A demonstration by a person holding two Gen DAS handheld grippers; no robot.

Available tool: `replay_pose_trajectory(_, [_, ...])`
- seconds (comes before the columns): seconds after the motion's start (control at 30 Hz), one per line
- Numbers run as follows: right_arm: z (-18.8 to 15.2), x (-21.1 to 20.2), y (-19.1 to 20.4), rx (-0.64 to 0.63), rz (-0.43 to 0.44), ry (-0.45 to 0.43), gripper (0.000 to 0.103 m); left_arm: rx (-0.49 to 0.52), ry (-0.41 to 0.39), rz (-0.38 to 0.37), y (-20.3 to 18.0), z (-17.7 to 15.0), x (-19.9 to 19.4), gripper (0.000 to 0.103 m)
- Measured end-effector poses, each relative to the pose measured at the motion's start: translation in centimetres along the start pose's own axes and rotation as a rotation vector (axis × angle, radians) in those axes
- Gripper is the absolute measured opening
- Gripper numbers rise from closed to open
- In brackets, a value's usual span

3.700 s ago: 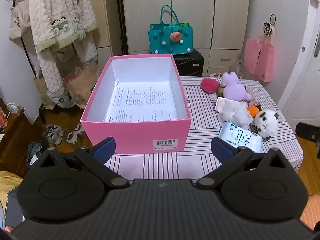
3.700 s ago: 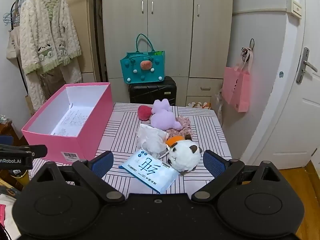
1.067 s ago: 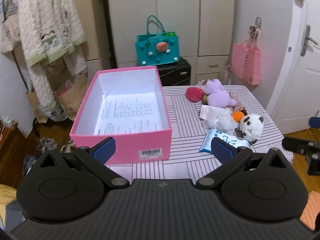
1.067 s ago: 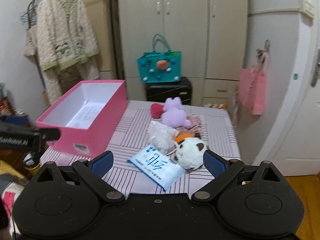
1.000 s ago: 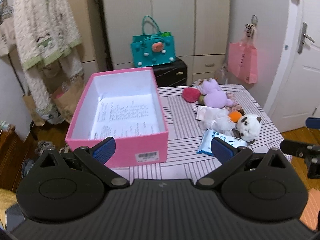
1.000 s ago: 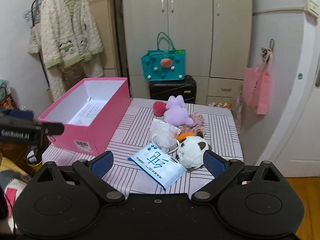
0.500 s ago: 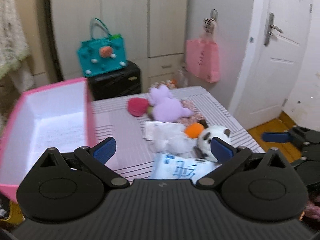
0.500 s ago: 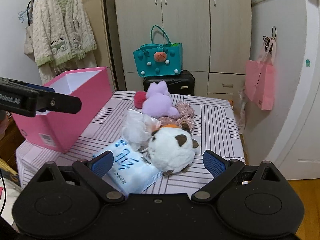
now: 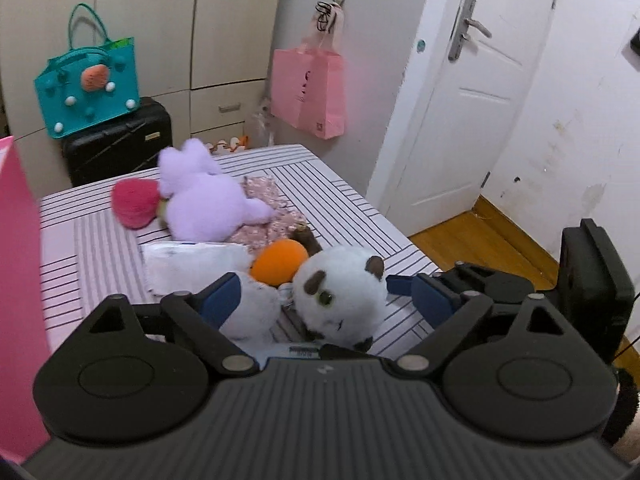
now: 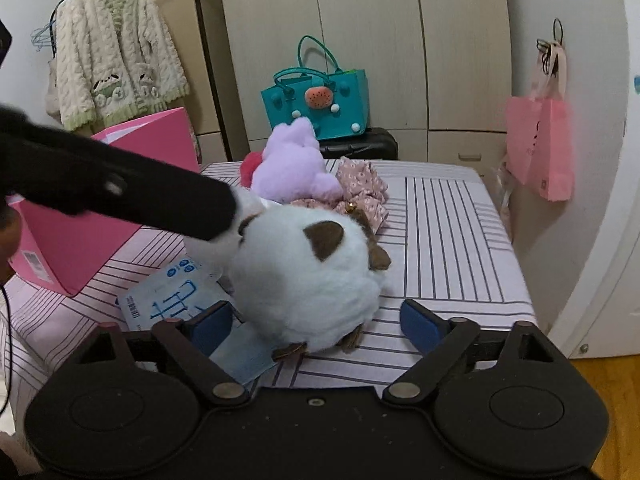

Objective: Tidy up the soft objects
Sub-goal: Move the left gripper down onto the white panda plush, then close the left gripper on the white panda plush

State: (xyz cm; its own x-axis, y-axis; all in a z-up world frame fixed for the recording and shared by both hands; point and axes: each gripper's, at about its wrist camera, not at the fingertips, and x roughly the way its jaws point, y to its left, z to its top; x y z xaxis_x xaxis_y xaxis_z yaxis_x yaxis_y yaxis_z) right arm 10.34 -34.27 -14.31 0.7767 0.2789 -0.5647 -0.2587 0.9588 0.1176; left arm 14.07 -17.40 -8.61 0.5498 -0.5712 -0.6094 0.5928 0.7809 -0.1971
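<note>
— White plush, round, with brown ears: where does the panda toy [image 9: 340,300] sit for the left gripper [image 9: 324,300]?
— Between its blue pads, nearer the right one; the jaws stand wide and have just been narrowing; neither pad presses it; a white fluffy toy [image 9: 252,312] touches the left pad; an orange ball [image 9: 278,266] and purple bunny [image 9: 204,204] lie beyond.
— And the right wrist view?
— The right gripper [image 10: 316,320] is wide too, also just closing; the panda toy [image 10: 308,280] lies between its pads, untouched, on the striped tablecloth [image 10: 448,240]; a tissue pack [image 10: 180,300] is under the left pad; the pink box [image 10: 100,216] stands far left.
</note>
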Motion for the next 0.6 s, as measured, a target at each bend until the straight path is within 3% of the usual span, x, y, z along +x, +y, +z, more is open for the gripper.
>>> replay_pose_trajectory(0.13, [0.2, 0.5, -0.8, 0.022, 0.050, 0.009, 0.086, -0.013, 0.023, -0.021, 0.2, 0.0, 1.6, 0.078])
replay_pose_trajectory(0.3, [0.1, 0.4, 0.0, -0.042, 0.072, -0.003, 0.075, -0.027, 0.031, -0.070, 0.4, 0.1, 2.9, 0.066])
replay_pose_trajectory(0.6, [-0.3, 0.1, 0.6, -0.053, 0.030, -0.021, 0.066, -0.028, 0.083, -0.024, -0.1, -0.6, 4.4, 0.061])
